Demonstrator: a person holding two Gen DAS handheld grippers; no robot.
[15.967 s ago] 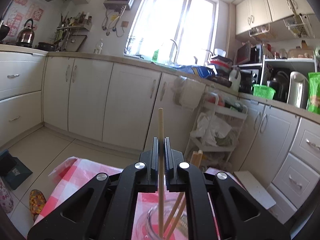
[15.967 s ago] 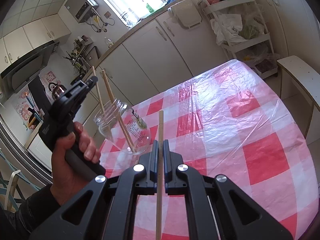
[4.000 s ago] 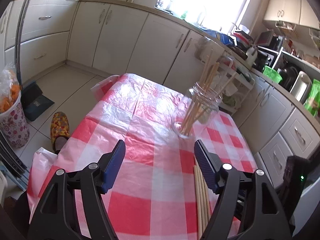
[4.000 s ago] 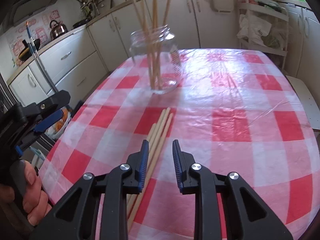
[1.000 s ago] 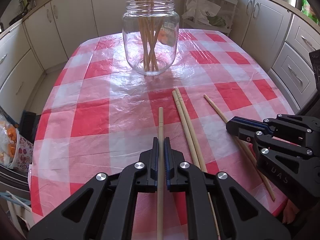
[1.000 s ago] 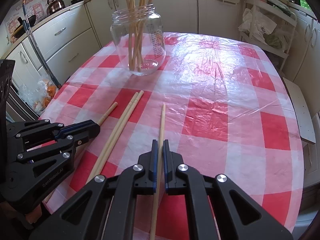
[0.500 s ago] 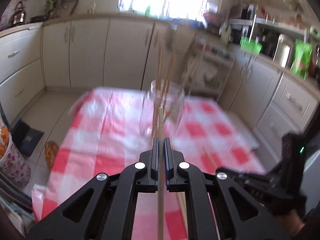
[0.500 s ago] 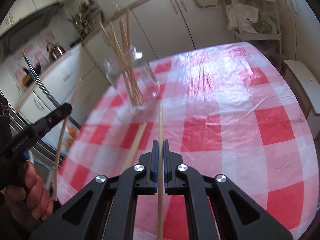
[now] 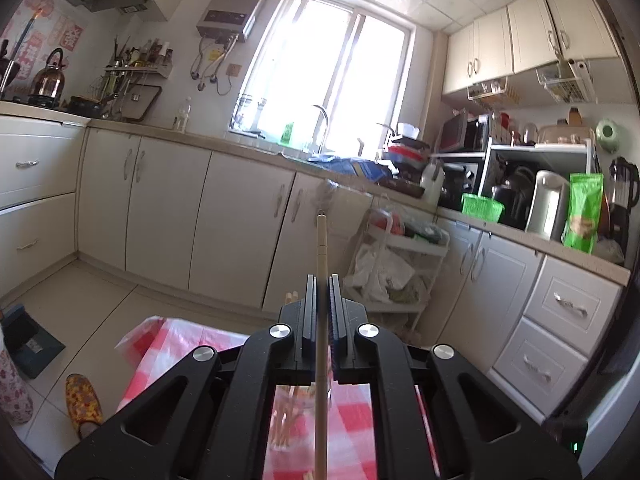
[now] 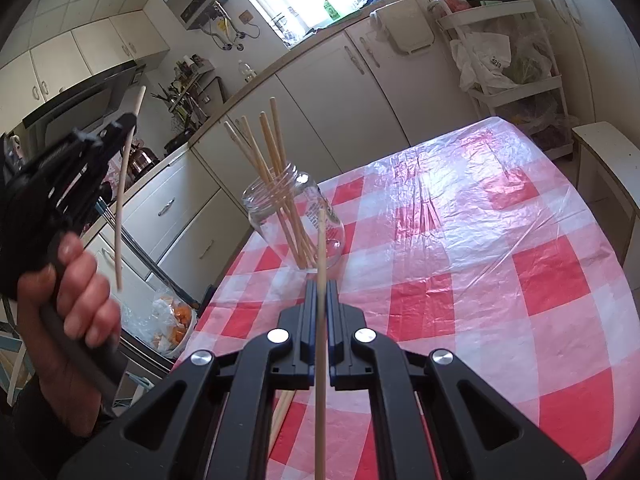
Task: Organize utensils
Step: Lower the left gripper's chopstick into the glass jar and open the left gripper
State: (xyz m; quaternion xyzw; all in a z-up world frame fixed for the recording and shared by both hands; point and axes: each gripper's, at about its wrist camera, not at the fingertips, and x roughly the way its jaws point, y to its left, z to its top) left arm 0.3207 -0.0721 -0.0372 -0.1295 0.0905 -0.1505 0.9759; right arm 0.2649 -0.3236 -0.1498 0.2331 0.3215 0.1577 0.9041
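My left gripper is shut on a wooden chopstick that runs straight out between its pads, high above the table. Below it, between the gripper's arms, the glass jar shows with several chopsticks inside. My right gripper is shut on another chopstick, pointing toward the glass jar, which stands on the red-and-white checked tablecloth. In the right wrist view a hand holds the left gripper up at the left, its chopstick hanging steeply. Two more chopsticks lie on the cloth under the right gripper.
White kitchen cabinets run behind the table, with a wire trolley of bags at the far right corner. A slipper and a flowered bin sit on the floor at the left. A white stool stands by the table's right edge.
The left gripper has risen and tilted up with its chopstick, so the table has dropped almost out of its view. The right gripper lifted and rolled with its chopstick, nearer the jar.
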